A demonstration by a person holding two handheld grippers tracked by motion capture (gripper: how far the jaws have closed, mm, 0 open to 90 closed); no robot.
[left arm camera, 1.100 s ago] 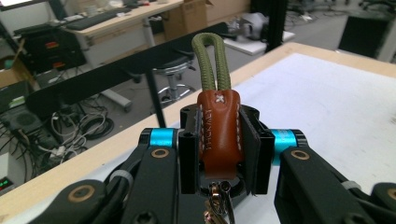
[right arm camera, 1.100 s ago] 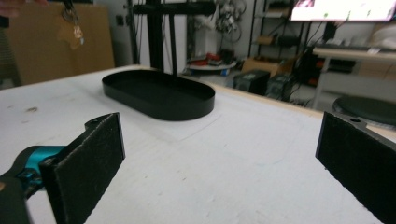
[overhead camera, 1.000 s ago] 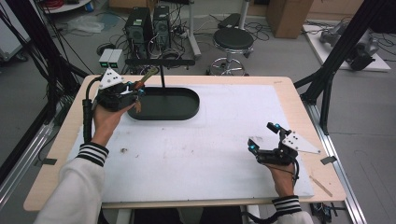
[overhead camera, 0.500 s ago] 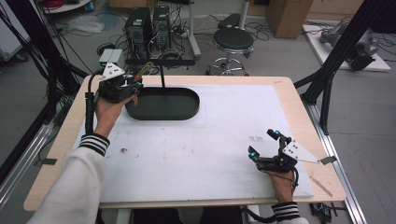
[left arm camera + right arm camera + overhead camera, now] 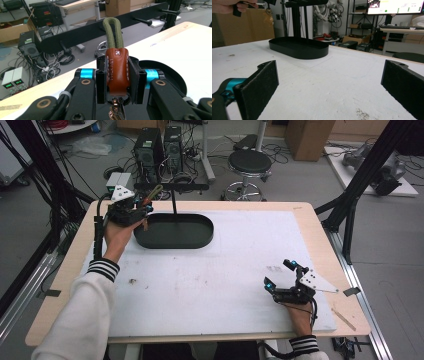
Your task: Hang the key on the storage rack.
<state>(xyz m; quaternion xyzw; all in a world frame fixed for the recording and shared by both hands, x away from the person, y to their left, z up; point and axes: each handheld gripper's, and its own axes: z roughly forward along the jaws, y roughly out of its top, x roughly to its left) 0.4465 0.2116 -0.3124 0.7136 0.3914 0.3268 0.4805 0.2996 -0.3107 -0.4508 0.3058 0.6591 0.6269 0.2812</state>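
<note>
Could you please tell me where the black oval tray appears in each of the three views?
High view: black oval tray at upper centre-left, beside the left gripper.
Left gripper view: its rim curves behind the jaws, at right.
Right gripper view: upper centre-left on the white mat.
Shared landmark: the black peg rack standing over it.

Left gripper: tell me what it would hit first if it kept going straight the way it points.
Probably the black rack bar with pegs, directly ahead of the left gripper and the green cord loop it holds; depth is hard to judge.
</note>
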